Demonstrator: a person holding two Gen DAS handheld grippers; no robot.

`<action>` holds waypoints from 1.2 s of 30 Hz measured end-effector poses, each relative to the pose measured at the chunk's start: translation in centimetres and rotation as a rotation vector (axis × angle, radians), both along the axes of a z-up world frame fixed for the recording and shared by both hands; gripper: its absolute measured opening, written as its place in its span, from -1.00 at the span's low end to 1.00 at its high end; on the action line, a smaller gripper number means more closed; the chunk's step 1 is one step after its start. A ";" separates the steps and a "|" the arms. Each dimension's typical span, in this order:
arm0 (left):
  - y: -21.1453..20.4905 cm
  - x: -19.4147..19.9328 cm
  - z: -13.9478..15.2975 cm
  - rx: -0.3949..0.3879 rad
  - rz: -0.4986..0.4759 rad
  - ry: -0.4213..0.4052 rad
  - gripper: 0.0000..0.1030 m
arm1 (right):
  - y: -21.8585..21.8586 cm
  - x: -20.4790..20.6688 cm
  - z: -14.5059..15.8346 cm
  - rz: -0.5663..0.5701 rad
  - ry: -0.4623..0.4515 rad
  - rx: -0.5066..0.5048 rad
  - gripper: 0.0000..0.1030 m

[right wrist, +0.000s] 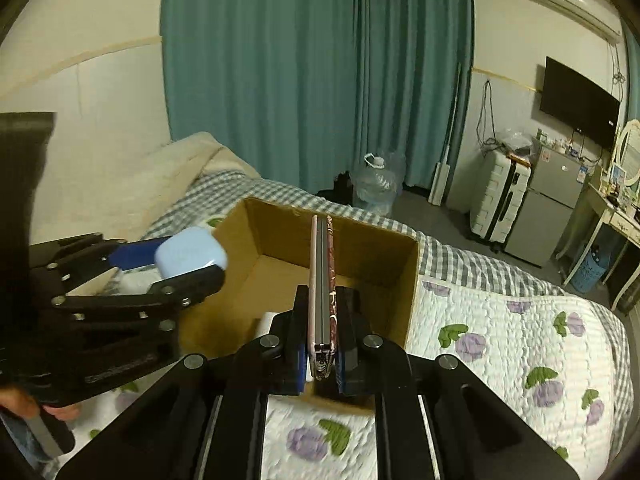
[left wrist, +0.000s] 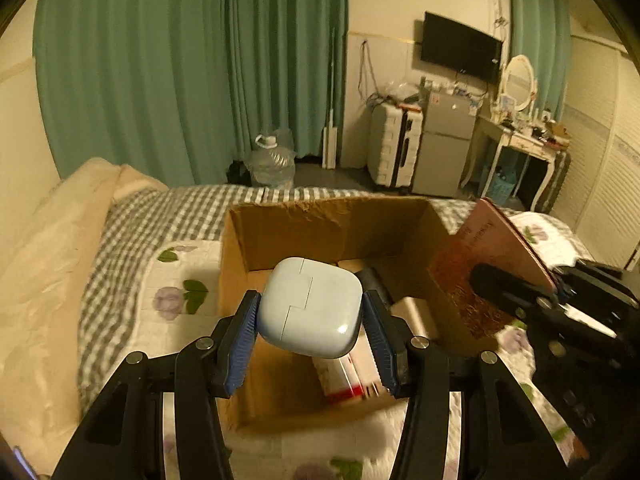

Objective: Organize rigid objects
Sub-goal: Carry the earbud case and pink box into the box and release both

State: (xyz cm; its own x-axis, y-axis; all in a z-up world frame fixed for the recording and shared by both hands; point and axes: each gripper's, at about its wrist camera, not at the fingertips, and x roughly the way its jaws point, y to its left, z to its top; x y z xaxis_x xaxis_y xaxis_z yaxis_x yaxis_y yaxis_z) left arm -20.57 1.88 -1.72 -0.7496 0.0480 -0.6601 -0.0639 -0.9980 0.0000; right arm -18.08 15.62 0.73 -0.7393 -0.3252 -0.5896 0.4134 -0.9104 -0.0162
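Observation:
An open cardboard box [left wrist: 280,232] [right wrist: 360,240] sits on the bed. My left gripper [left wrist: 312,320] [right wrist: 180,264] is shut on a pale blue rounded case [left wrist: 310,306] [right wrist: 190,256] and holds it above the box. My right gripper [right wrist: 322,332] [left wrist: 504,284] is shut on a thin pink book [right wrist: 322,280] [left wrist: 492,256], held on edge over the box's right side. Inside the box lie a red and white carton [left wrist: 352,380], a silver cylinder [left wrist: 416,312] and a dark item [left wrist: 374,280].
The bed has a floral quilt [right wrist: 500,340] over a grey checked sheet [left wrist: 132,232] and a beige blanket [left wrist: 48,280] at left. Beyond stand a water jug [left wrist: 272,160], a white suitcase [left wrist: 394,144], a small fridge [left wrist: 444,148] and a dressing table [left wrist: 520,140].

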 end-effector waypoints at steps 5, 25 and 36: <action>0.6 -2.0 -2.3 -0.013 0.001 -0.026 0.01 | 1.2 -1.5 -2.0 -0.007 -0.032 -0.018 -0.82; -2.2 1.6 2.4 -0.055 0.078 0.088 0.37 | 1.0 -2.2 -0.7 -0.007 -0.046 -0.049 -0.81; -3.6 0.5 0.3 -0.064 0.109 0.071 0.37 | -1.8 -7.7 -5.8 -0.006 -0.163 -0.042 -0.81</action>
State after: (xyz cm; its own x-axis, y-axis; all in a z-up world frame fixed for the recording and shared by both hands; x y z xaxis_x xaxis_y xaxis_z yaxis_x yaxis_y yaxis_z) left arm -20.05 -1.73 -1.45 -0.7929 -0.0772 -0.6044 0.0477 -0.9968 0.0648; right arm -25.75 13.81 -5.03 -0.6369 -0.3485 -0.6876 0.4024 -0.9111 0.0891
